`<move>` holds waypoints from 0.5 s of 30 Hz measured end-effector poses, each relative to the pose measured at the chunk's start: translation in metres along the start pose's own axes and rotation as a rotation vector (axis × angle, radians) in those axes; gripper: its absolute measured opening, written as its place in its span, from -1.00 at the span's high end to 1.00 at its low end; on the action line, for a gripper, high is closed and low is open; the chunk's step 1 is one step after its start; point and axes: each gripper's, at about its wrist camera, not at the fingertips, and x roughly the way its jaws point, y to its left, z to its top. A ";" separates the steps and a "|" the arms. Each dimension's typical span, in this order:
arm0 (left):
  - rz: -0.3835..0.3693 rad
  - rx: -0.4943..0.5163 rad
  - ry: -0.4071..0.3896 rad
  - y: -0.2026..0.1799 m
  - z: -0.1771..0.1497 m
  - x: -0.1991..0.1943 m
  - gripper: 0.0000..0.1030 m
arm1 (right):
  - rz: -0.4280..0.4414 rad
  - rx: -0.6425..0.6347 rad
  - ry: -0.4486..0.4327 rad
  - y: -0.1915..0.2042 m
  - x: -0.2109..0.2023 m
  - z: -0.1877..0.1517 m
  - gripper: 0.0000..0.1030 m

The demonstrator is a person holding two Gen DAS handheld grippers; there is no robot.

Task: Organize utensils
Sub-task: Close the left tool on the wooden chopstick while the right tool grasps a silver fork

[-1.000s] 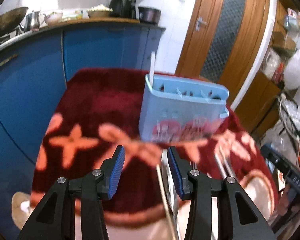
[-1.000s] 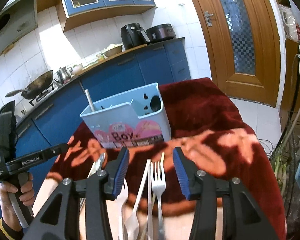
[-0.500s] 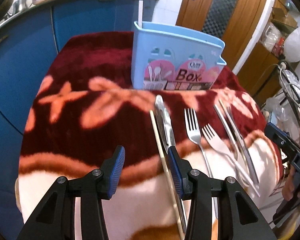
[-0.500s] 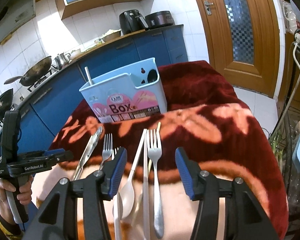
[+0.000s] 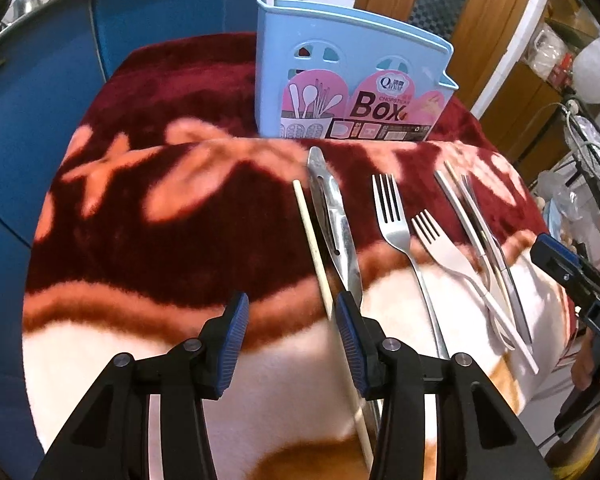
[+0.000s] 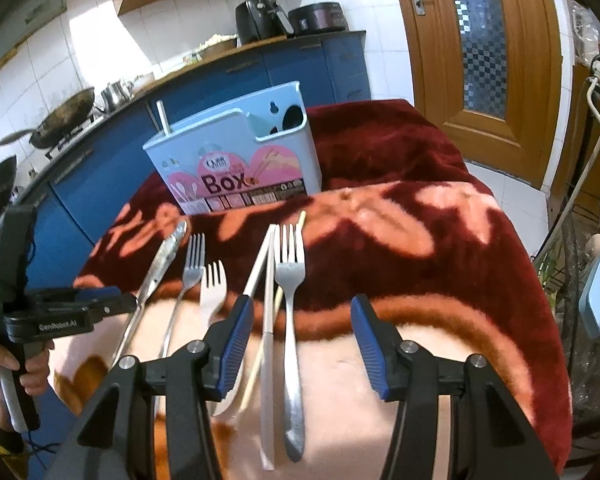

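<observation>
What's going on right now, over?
Left gripper and right gripper open, empty. Forks, knife, chopsticks on blanket; blue box upright behind. Nothing blocking.

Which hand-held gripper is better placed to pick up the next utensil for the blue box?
Right, probably. The right hand-held gripper is open with a steel fork lying between its fingers. The left hand-held gripper is open over bare blanket, its chopstick outside the gap.

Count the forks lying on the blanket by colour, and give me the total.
Silver forks: 2
White fork: 1
Total: 3
</observation>
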 end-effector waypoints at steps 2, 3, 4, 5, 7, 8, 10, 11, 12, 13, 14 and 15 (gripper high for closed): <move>-0.001 0.006 0.015 -0.001 0.002 0.002 0.06 | -0.011 -0.018 0.029 0.001 0.003 0.001 -0.05; 0.001 0.013 0.029 -0.001 0.004 0.003 0.06 | -0.016 -0.031 0.047 0.001 0.006 0.002 -0.05; 0.003 0.018 0.041 -0.003 0.007 0.005 0.06 | -0.020 -0.040 0.064 0.001 0.008 0.003 -0.05; 0.003 0.023 0.056 -0.003 0.010 0.007 0.06 | -0.023 -0.047 0.079 0.001 0.009 0.003 -0.05; 0.001 0.025 0.081 -0.002 0.016 0.009 0.07 | -0.027 -0.064 0.121 0.000 0.014 0.005 -0.05; 0.000 0.025 0.088 -0.001 0.019 0.010 0.09 | -0.030 -0.068 0.135 0.000 0.016 0.006 -0.05; -0.003 0.030 0.101 -0.001 0.023 0.012 0.16 | -0.032 -0.080 0.172 -0.001 0.022 0.008 -0.05; -0.004 0.035 0.106 -0.001 0.025 0.013 0.18 | -0.029 -0.086 0.191 -0.001 0.024 0.008 -0.05; -0.006 0.039 0.110 -0.001 0.026 0.013 0.21 | -0.024 -0.092 0.210 -0.001 0.027 0.009 -0.04; -0.008 0.046 0.118 -0.002 0.028 0.015 0.22 | -0.023 -0.097 0.227 -0.001 0.030 0.010 0.00; -0.007 0.050 0.125 -0.003 0.029 0.016 0.22 | -0.026 -0.104 0.248 -0.001 0.033 0.011 0.04; -0.007 0.050 0.130 0.000 0.029 0.016 0.22 | -0.028 -0.114 0.264 0.000 0.036 0.012 0.12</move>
